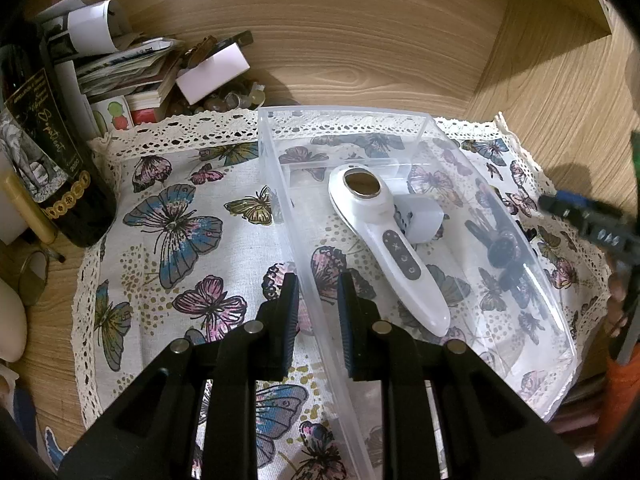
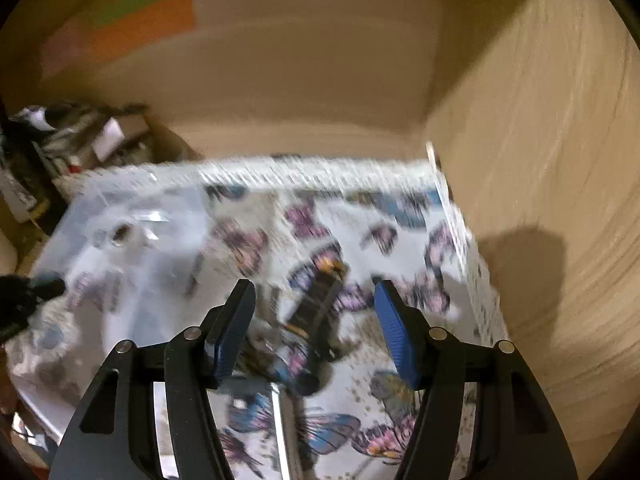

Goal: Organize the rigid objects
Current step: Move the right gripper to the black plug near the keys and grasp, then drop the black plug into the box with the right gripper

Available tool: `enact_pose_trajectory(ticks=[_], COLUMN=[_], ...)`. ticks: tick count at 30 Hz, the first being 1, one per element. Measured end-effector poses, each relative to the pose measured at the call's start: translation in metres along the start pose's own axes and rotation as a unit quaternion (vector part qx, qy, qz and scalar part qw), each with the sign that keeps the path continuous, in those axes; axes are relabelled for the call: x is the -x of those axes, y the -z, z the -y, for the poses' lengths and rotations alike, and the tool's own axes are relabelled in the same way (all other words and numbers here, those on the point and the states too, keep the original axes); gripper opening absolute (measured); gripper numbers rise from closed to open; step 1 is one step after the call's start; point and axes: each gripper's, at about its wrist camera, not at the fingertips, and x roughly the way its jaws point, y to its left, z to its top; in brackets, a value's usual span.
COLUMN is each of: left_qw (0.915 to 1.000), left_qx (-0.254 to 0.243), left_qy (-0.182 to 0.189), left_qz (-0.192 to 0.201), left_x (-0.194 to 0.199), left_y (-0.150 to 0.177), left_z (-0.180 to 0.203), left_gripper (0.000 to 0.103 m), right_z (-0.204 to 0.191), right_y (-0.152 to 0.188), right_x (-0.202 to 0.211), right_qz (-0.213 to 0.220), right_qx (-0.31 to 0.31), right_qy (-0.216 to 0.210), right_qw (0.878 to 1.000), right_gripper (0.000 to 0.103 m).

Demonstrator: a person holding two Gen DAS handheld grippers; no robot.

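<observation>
Two black fingers of the left gripper (image 1: 318, 300) straddle the near left wall of a clear bin (image 1: 280, 200) in the left wrist view, clamped on that wall with the plastic between the pads. The bin sits on a butterfly cloth (image 1: 180, 232) edged with lace. Inside it lie a white handheld device (image 1: 384, 240) with a round metal head, pointing away from the camera, and a small white block (image 1: 424, 220) touching its right side. A dark object (image 1: 504, 248) shows through the bin's right wall, too blurred by the plastic to name. A dark bottle (image 1: 52, 152) stands at the left, well apart from the bin, beside a heap of papers (image 1: 120, 64). The right gripper (image 1: 580, 220) shows at the right edge, outside the bin.

From the right wrist, everything is motion-blurred. The right gripper (image 2: 316, 320) stands open, nothing between its blue pads (image 2: 394, 328). Beyond them a dark oblong object (image 2: 316, 300) lies on the cloth (image 2: 380, 208). The bin (image 2: 132, 216) is at the left, the white device (image 2: 116, 240) a smear inside it, with the left gripper (image 2: 28, 300) at its edge.
</observation>
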Motion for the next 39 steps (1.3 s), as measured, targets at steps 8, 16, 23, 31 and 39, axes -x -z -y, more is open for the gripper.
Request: enact_pose_trajectory(ticks=[8, 16, 23, 31, 39], left_qw=[1.0000, 1.0000, 1.0000, 1.0000, 1.0000], left_qx=[0.001, 0.005, 0.002, 0.004, 0.004], left_qy=[-0.001, 0.000, -0.002, -0.001, 0.000], left_qz=[0.001, 0.001, 0.001, 0.001, 0.001], left_x=[0.001, 0.001, 0.001, 0.001, 0.001], left_y=[0.001, 0.001, 0.001, 0.001, 0.000], left_z=[0.001, 0.000, -0.001, -0.001, -0.001], left_gripper=[0.018, 0.018, 0.018, 0.018, 0.018], right_z=[0.014, 0.015, 0.010, -0.003, -0.025], right_y=[0.030, 0.039, 0.036, 0.016, -0.010], right_x=[-0.030, -0.042, -0.029, -0.008, 0.018], right_qz=[-0.045, -0.063, -0.040, 0.000, 0.048], right_qx=[-0.038, -0.038, -0.024, -0.001, 0.025], right_qy=[-0.007, -0.017, -0.008, -0.007, -0.025], right_qw=[0.998, 0.997, 0.999, 1.000, 0.998], right_gripper=[0.056, 0.026, 0.023, 0.022, 0.022])
